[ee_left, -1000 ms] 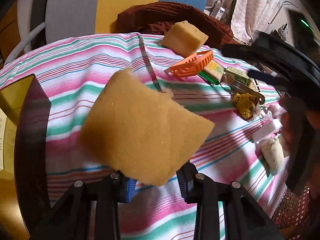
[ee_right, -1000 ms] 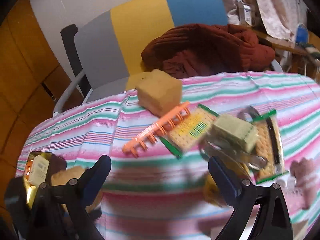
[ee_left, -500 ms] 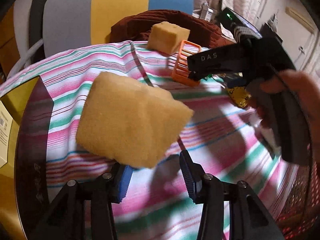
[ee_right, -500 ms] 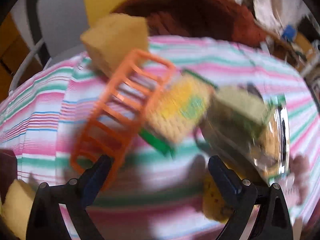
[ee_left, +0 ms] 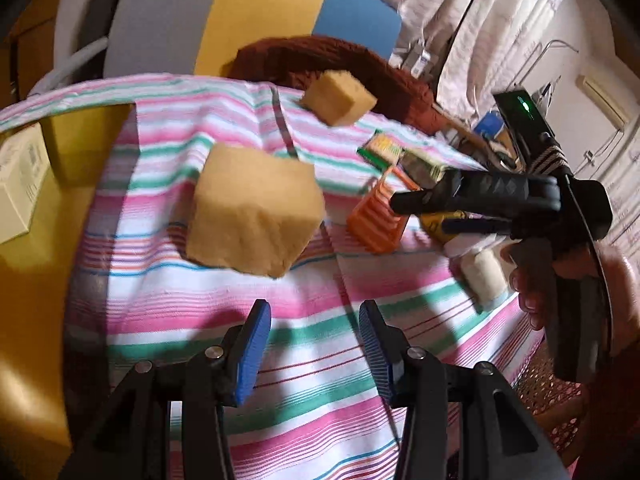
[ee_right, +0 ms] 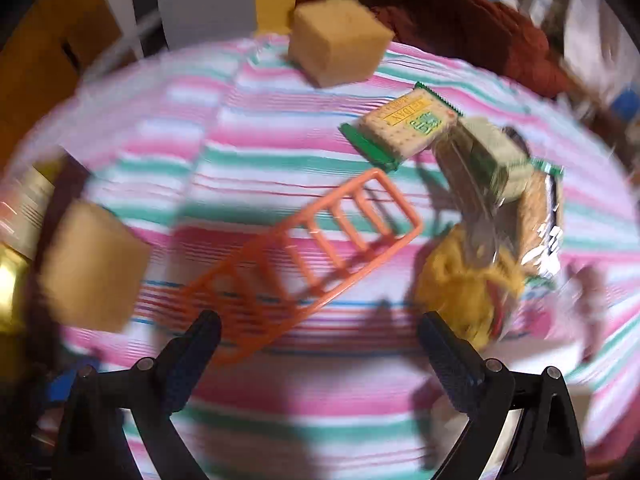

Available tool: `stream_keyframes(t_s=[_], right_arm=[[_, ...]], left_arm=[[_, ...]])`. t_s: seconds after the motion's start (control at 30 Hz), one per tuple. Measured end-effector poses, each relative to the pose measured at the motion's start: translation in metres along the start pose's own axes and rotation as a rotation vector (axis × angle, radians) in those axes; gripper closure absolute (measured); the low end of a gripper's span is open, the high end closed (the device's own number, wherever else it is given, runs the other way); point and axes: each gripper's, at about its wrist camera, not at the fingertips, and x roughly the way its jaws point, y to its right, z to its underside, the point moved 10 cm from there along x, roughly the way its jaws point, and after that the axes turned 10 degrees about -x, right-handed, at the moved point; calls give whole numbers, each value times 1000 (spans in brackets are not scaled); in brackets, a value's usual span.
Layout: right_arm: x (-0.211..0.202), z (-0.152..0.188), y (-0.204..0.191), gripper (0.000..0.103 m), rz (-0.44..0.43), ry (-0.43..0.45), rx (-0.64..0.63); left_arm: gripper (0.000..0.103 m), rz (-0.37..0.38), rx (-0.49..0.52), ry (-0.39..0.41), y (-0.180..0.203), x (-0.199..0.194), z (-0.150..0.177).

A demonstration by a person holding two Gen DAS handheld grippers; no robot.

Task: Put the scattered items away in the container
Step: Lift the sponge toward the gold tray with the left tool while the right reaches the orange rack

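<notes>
A tan sponge block (ee_left: 252, 212) lies on the striped tablecloth ahead of my left gripper (ee_left: 314, 344), which is open and empty. The same block shows at the left in the right wrist view (ee_right: 88, 268). A second sponge block (ee_left: 338, 98) (ee_right: 340, 46) sits at the far edge. An orange plastic rack (ee_right: 316, 256) (ee_left: 376, 220) lies tilted just ahead of my open, empty right gripper (ee_right: 316, 356). A yellow container (ee_left: 36, 264) stands at the left, with a pale box (ee_left: 18, 182) in it. Cracker packets (ee_right: 404, 128) and a yellow toy (ee_right: 464, 284) lie right of the rack.
The right hand-held gripper body (ee_left: 520, 204) and the person's hand cross the right side of the left wrist view. A brown garment (ee_left: 340, 64) lies on a chair behind the table. A white roll (ee_left: 484, 276) lies near the table's right edge.
My left gripper has let go of the sponge block and drawn back; the block now rests on the cloth. My right gripper has moved in low over the orange rack.
</notes>
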Motion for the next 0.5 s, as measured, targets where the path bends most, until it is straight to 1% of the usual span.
stream_keyframes(t_s=[0.07,0.1,0.17,0.2,0.27,0.33,0.43,0.5], right_arm=[[-11,-1,8,3,-127,55,133],[-15,-3,19,3,-167,87,206],[-23,-7,26,2,-202,134,291],[-24,-10,28,2,-220,142,331],[-23,-10,22,2,-249,140,368],[-22,-11,15,2,-254,137,368],[-20,-22,5,2,-204,171,309],[-9,-27,2,2,-168,165,284]], left_arm=[[56,-25,13,34,2,-3,-10],[56,-50,23,47,2,-2,-15],[56,-98,34,66,1,0,-28],[56,-115,31,77,0,1,-35],[56,-116,19,89,-2,1,-44],[56,-124,26,86,-2,6,-53],[48,-139,79,91,2,11,-59],[47,-151,129,118,7,10,-63]])
